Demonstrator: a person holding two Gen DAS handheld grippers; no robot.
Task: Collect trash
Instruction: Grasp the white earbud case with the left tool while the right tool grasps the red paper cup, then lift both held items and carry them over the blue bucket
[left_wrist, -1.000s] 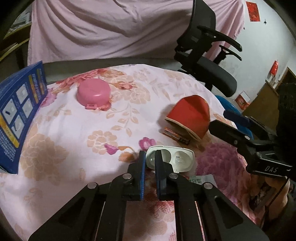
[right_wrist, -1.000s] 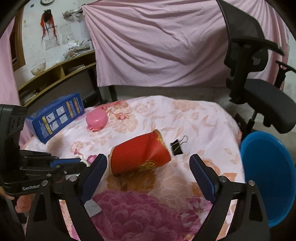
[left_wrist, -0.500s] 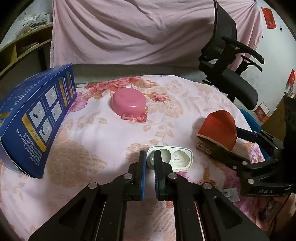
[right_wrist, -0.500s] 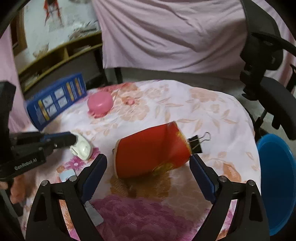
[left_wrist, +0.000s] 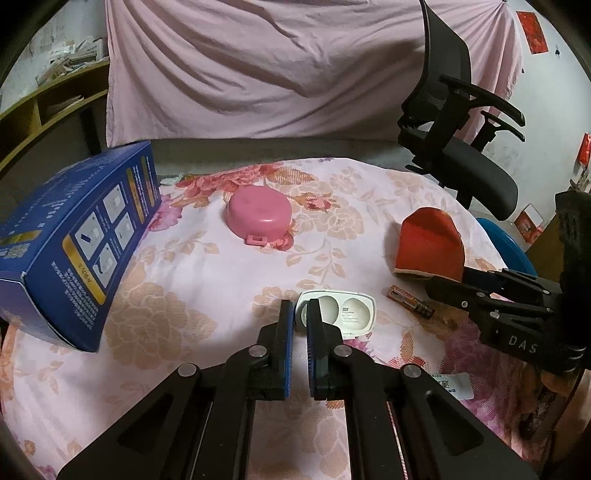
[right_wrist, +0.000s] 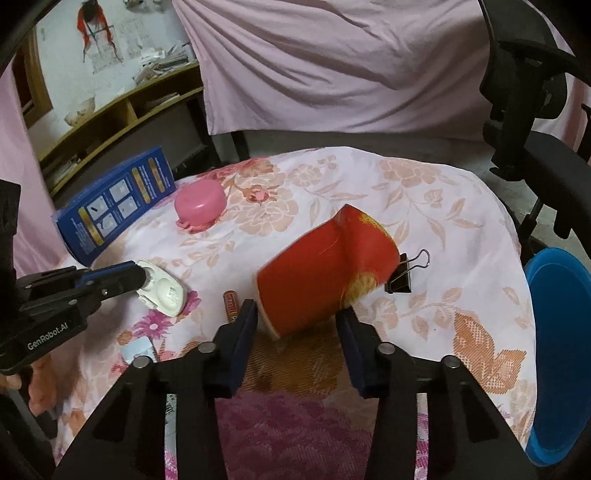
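Right tongs (right_wrist: 297, 317) astride toppled red cup (right_wrist: 325, 273), mouth seemingly tongs-ward.

Black hand-held gripper (left_wrist: 298, 314) frames, blue finger pads (right_wrist: 248, 325), silver screws, white lettering.

Dented red paper cup (right_wrist: 325, 275) on its side, white blister tray (left_wrist: 345, 310) pinched at edge

Blue box (left_wrist: 79, 236), pink lid (left_wrist: 258, 214), black office chair (left_wrist: 465, 147).
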